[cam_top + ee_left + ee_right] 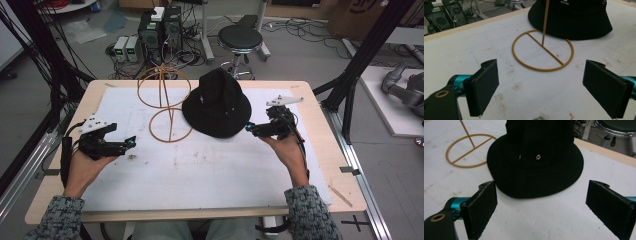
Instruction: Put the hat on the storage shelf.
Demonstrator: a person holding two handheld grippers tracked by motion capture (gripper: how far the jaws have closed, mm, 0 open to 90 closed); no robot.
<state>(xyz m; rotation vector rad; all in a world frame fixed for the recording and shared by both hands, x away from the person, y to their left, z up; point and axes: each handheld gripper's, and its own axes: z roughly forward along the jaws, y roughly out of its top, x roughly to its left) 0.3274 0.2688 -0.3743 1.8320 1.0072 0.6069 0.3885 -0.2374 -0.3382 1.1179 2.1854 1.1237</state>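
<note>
Table (320, 165) with a pale wooden edge and a stained white mat (200, 175) fills most of the high view, and a person's two forearms in speckled knit sleeves come in from the bottom. At the far middle of the mat lies a black bucket hat (217, 102), resting flat on its brim with the crown up. It is soft cloth, with a wide floppy brim, small metal eyelets in the crown and a small white label. Just to its left stands a thin gold wire hat stand (167, 97): a flat ring base with a crossbar, an upright rod, and a wire hoop on top. The hat's brim overlaps the base ring at one edge.

The right gripper (255, 129) hovers just beside the hat's near right brim, aimed at it, its jaws spread wide and holding nothing. The left gripper (127, 143) sits well apart from the hat at the left of the mat, facing the stand's base, its jaws also wide and empty.

The work seems to be at the reach stage, before any grasp. The likely next move is for the right gripper to slide one jaw under the limp brim, pinch it, then lift the hat toward the hoop.
</note>
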